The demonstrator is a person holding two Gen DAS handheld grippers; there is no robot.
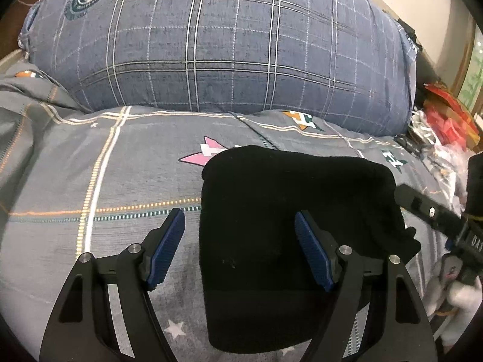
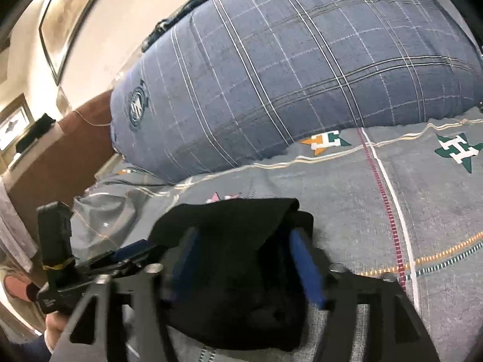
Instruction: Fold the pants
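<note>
Pants [image 1: 289, 241] folded, right gripper [image 2: 250, 259] straddling — blurred

A home bedroom: a bed [image 1: 90, 181] with a star-print grey sheet, a plaid pillow [image 1: 226, 45], framed picture [image 2: 60, 24] on the wall.

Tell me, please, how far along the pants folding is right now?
Mostly done: the black pants lie as a compact folded bundle on the bedsheet. In hand: nothing; left gripper and right gripper hover over it, jaws open. Left: perhaps a final tidy of the flap.
</note>
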